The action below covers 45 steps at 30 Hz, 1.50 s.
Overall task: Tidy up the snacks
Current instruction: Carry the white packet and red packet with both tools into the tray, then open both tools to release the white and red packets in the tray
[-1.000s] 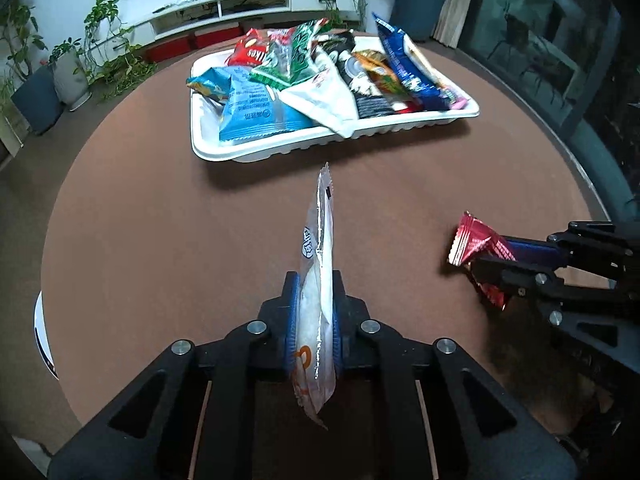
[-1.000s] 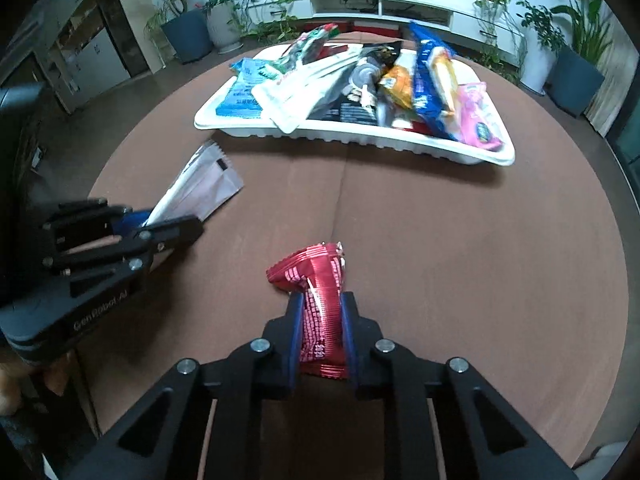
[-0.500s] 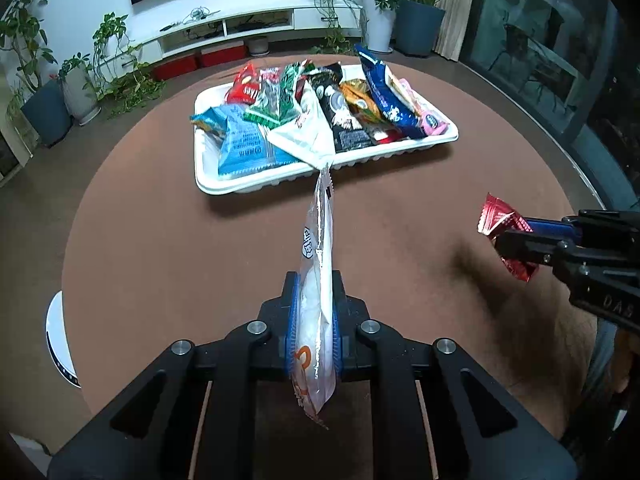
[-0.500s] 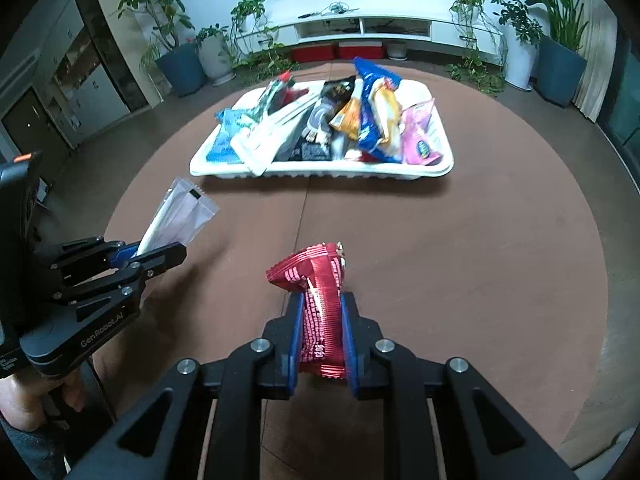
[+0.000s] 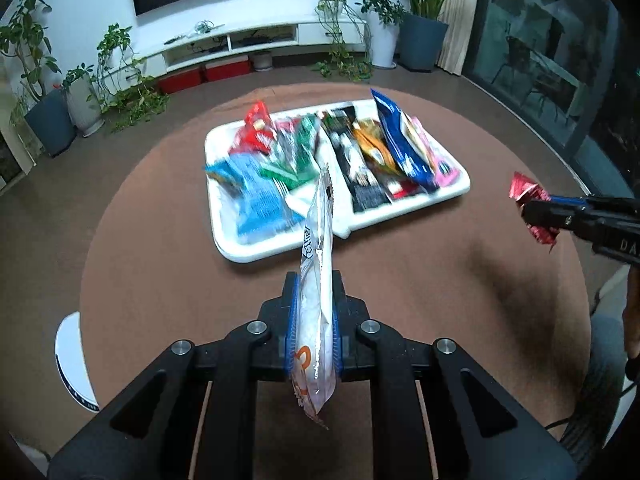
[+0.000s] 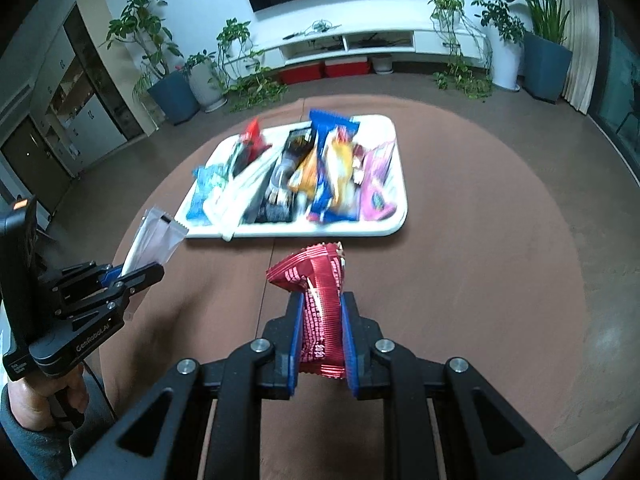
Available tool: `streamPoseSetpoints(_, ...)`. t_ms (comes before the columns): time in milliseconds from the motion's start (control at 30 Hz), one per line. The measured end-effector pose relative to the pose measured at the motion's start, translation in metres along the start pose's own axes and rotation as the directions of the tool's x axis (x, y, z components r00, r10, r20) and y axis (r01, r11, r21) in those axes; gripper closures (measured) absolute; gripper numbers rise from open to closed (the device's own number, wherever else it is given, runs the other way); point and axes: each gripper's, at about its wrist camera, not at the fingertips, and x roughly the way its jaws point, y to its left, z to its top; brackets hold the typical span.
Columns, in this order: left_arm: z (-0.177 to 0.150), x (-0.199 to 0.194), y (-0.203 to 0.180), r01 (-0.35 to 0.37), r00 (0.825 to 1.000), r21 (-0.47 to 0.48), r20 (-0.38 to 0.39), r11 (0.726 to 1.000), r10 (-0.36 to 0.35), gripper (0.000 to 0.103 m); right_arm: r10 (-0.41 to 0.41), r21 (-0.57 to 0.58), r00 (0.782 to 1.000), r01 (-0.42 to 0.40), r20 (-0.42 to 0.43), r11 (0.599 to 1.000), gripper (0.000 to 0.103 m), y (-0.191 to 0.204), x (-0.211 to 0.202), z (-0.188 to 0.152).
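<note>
Fingers of the left gripper (image 5: pixel 314 320) are clamped flat on a white snack packet (image 5: pixel 317 280), a thin glossy film pouch with a crimped, serrated top edge; it stands on edge between the blue pads, its long axis running straight ahead along the fingers toward the tray. Those of the right gripper (image 6: pixel 322 336) are pinched on a red foil wrapper (image 6: pixel 320 300), crinkled and shiny, with white print and a folded, fanned-out top end; it too points forward along the fingers. Both packets hang in the air above the bench (image 5: pixel 160 264), clear of its surface.

Ahead of both lies the white tray (image 6: pixel 394 184), a shallow rectangular plastic dish with rounded corners, already crowded with upright-leaning packets: blue, green, black, orange, a red one at the far corner and a pink one at the tray's right end. In the left wrist view the white packet's tip overlaps the tray's near rim, so the left hand looks the nearer of the two; the red wrapper's tip is just short of the near rim in the right wrist view. The coming move is probably a forward carry and release into the tray.

Underneath, the bench is round, with a matte brown, felt-like top and a faint seam down its middle.
</note>
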Motion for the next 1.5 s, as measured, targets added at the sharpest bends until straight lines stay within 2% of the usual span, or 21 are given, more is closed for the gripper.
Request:
streamPoseSetpoints(333, 0.066, -0.003, 0.026, -0.038, 0.998, -0.026, 0.058, 0.999, 0.040, 0.091, 0.028, -0.010, 0.996, -0.028, 0.087, 1.000, 0.084, 0.003, 0.002, 0.082)
streamPoseSetpoints(667, 0.112, 0.033, 0.041, -0.028, 0.999, -0.054, 0.044, 0.998, 0.031, 0.091, 0.082, -0.021, 0.995, -0.081, 0.050, 0.996, 0.084, 0.032, 0.053, 0.135)
streamPoseSetpoints(1000, 0.117, 0.081, 0.043, -0.033, 0.999, -0.045, 0.015, 0.998, 0.034, 0.091, 0.042, -0.002, 0.999, -0.042, -0.025, 0.999, 0.084, 0.041, 0.118, 0.150)
streamPoseSetpoints(1500, 0.120, 0.107, 0.043, -0.043, 0.999, -0.022, 0.016, 0.999, 0.044, 0.088, -0.028, -0.012, 0.997, 0.027, -0.067, 1.000, 0.083, 0.037, 0.151, 0.140)
